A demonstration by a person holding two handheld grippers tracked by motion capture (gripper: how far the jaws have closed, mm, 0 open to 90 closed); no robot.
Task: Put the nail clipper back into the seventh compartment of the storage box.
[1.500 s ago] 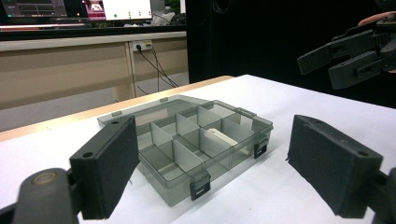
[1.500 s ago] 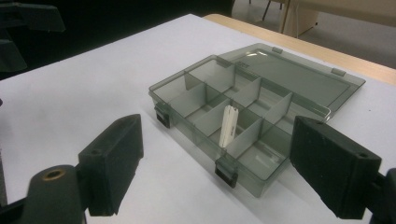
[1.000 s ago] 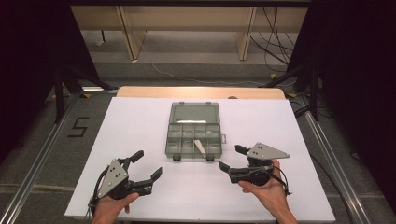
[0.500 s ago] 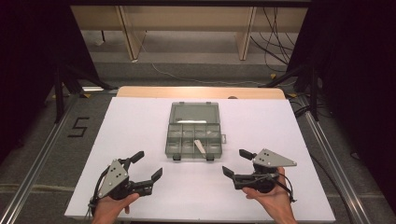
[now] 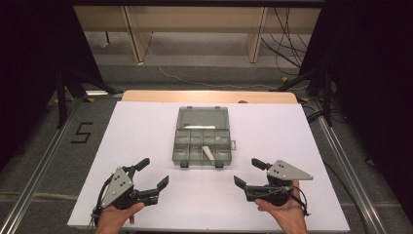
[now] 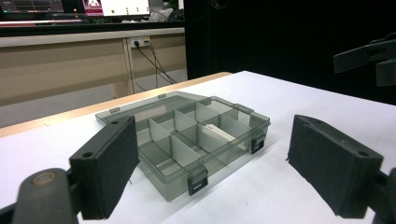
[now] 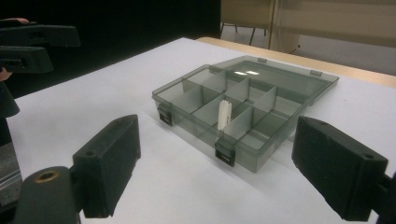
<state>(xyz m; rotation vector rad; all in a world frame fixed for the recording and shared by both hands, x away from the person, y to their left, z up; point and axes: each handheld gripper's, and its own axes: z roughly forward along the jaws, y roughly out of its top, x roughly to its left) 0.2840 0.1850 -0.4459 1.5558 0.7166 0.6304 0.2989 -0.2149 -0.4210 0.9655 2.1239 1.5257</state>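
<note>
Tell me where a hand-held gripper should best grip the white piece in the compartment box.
Probably its raised end. The white piece leans tilted across a divider of the open compartment box, one end lifted off the floor. Coming from above, with jaws astride its narrow width, looks best, since the compartment walls would likely block a sideways approach.

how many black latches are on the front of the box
2. Both sit on the near front wall of the open box: one latch toward its left end, the other latch toward its right end. Each hangs undone. None seems hidden.
</note>
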